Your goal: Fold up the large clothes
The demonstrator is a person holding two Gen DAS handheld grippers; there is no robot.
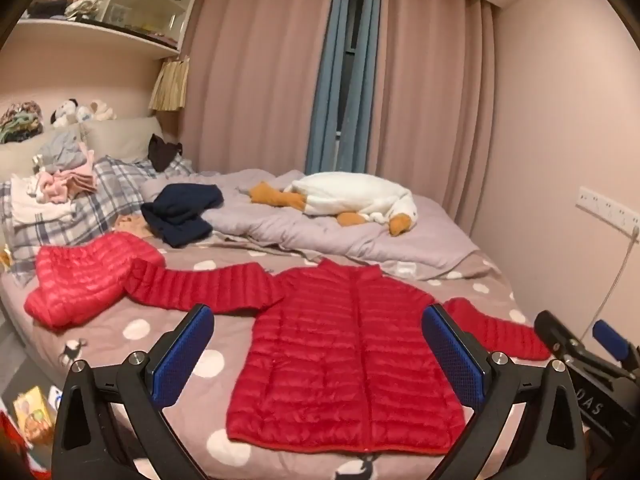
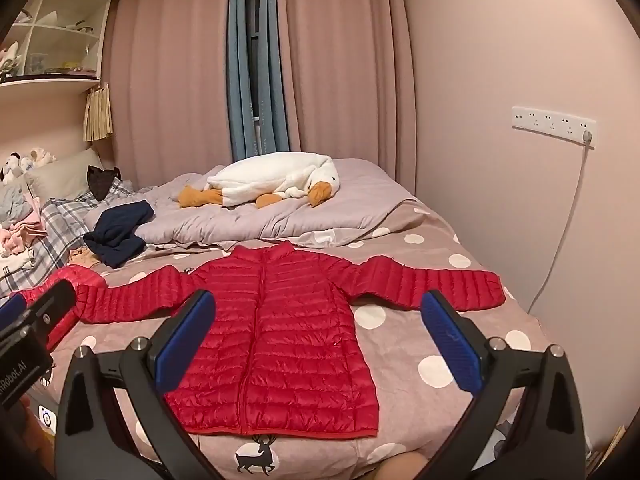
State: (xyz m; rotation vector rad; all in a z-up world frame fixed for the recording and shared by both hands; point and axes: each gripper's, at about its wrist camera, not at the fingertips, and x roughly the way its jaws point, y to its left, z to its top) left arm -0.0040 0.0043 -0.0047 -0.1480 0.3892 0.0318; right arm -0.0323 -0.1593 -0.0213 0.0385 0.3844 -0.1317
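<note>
A red quilted puffer jacket (image 1: 344,360) lies flat, front up and zipped, on the bed, with both sleeves spread out; it also shows in the right wrist view (image 2: 280,340). A second red puffer garment (image 1: 84,276) lies crumpled at the left, touching the left sleeve. My left gripper (image 1: 316,352) is open and empty, held above the jacket's lower half. My right gripper (image 2: 320,340) is open and empty, held above the jacket's right side. Each gripper shows at the edge of the other's view.
The bed (image 2: 440,368) has a polka-dot sheet with deer prints. A grey duvet (image 1: 320,228), a white goose plush (image 2: 276,180), a navy garment (image 1: 180,212) and piled clothes (image 1: 60,188) lie behind. A wall with a socket strip (image 2: 554,124) and cable is at the right.
</note>
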